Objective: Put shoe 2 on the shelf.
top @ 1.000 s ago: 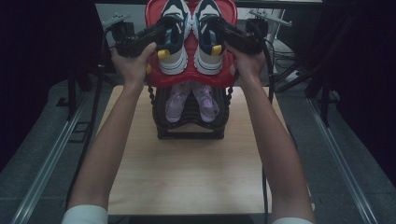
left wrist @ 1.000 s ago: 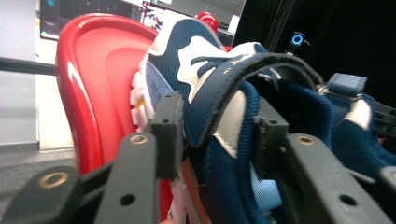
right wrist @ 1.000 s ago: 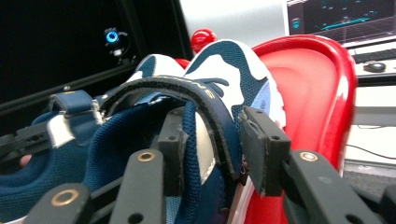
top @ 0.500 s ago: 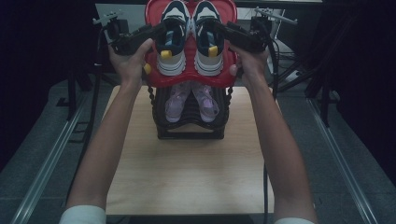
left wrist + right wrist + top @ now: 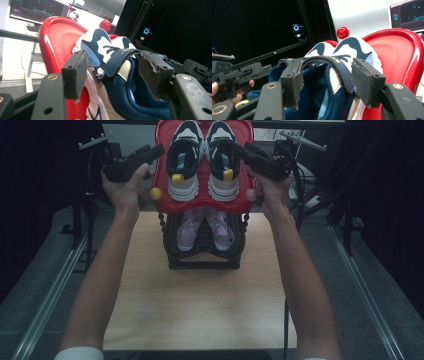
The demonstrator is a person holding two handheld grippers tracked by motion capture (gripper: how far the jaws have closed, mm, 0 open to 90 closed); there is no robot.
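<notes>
Now both sets of jaws just opened, off the sneakers (image 5: 204,162): L gripper (image 5: 159,150) pulled clear, R gripper (image 5: 237,147) apart beside shoe. Pair sits on red tray (image 5: 159,170) atop rack (image 5: 202,255), tabletop (image 5: 200,310) far edge. Placement prob done.

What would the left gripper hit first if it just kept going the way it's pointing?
Probably the left sneaker: the left gripper has just opened, and the shoe's strap and collar lie straight ahead between its jaws. Depth is hard to judge.
</notes>
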